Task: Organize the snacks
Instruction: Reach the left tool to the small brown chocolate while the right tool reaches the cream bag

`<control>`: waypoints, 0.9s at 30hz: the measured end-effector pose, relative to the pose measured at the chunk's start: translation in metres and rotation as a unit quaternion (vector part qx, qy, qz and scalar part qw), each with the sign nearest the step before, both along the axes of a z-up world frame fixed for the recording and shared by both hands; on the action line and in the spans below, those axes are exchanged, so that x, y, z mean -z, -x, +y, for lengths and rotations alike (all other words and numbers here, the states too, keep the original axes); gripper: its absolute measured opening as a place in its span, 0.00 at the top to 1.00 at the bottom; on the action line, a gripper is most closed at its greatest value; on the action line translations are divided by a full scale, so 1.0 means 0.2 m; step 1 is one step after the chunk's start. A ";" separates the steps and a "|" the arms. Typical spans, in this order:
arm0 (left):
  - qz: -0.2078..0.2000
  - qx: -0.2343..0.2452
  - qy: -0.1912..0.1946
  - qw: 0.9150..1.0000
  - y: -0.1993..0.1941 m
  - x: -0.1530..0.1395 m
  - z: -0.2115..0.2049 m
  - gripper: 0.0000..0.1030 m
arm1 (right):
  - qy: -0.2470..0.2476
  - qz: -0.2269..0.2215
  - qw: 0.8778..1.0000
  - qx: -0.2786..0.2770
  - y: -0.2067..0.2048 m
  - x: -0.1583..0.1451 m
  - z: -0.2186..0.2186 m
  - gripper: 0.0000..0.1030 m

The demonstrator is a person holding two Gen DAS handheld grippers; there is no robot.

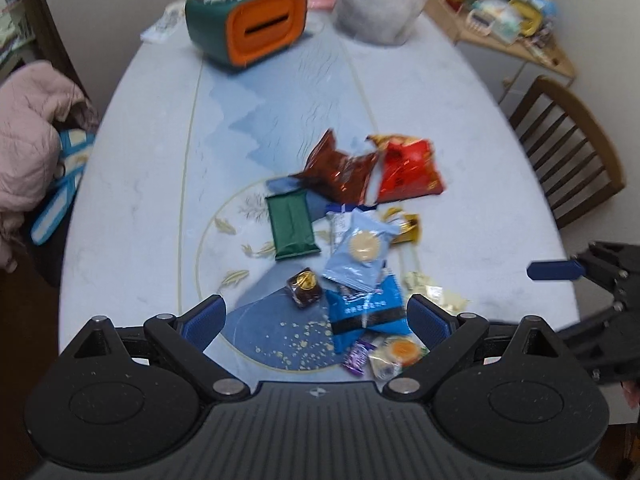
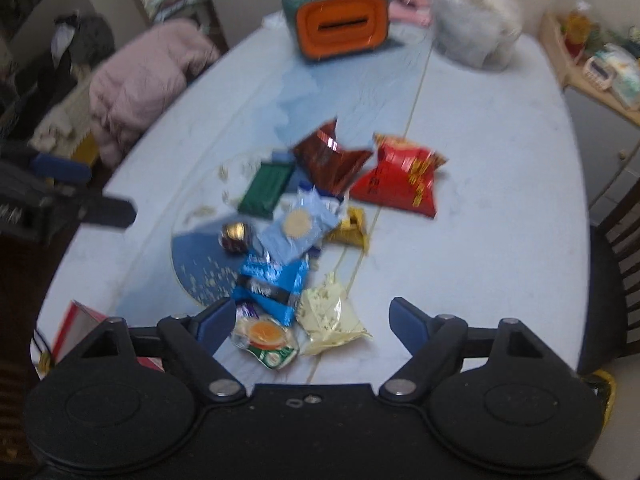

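Behind the snack pile (image 1: pixel 352 240), an orange-faced box (image 1: pixel 256 28); both hand-held grippers (image 1: pixel 316 320) (image 2: pixel 312 320) spread wide, gripping nothing.

right gripper (image 2: pixel 312 320) hanging wide open, bottom center | snack pile (image 2: pixel 304 232) lying mid-frame on table (image 2: pixel 500 220) | orange box (image 2: pixel 342 26) sitting top center | left gripper (image 2: pixel 80 188) showing at left edge

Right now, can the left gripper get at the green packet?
Probably yes. The left gripper is open and empty, and the green packet lies ahead with its top uncovered; only small sweets lie between.
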State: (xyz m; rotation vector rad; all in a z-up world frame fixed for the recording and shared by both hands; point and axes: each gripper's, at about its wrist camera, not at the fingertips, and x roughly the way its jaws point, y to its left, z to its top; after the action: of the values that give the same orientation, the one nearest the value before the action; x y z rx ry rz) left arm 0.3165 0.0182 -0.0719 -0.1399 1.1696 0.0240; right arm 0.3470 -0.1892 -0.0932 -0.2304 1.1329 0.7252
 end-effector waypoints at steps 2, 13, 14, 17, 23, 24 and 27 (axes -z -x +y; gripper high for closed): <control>0.016 -0.007 0.007 1.000 -0.05 0.09 0.02 0.05 | 0.010 0.014 1.000 -0.012 -0.03 0.07 0.02 0.22; 0.112 -0.052 0.048 0.991 -0.27 0.47 0.14 0.06 | 0.036 0.067 0.997 -0.030 -0.15 0.38 0.08 0.29; 0.121 -0.061 0.057 0.989 -0.29 0.49 0.16 0.06 | 0.037 0.071 0.996 -0.030 -0.16 0.40 0.09 0.31; 0.148 -0.084 0.078 0.982 -0.34 0.56 0.18 0.06 | 0.030 0.086 0.995 -0.031 -0.18 0.45 0.10 0.34; 0.190 -0.090 0.071 0.975 -0.40 0.68 0.16 0.10 | 0.037 0.094 0.994 -0.038 -0.20 0.50 0.12 0.39; 0.196 -0.092 0.071 0.974 -0.40 0.70 0.16 0.11 | 0.038 0.095 0.994 -0.038 -0.20 0.51 0.12 0.39; 0.207 -0.097 0.075 0.971 -0.42 0.74 0.16 0.23 | 0.040 0.094 0.994 -0.038 -0.21 0.52 0.13 0.42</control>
State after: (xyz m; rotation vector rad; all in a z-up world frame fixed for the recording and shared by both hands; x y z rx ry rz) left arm 0.4003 0.0507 -0.2199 -0.3987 1.5714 0.1428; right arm 0.3881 -0.1633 -0.1969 -0.2791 1.3407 0.7817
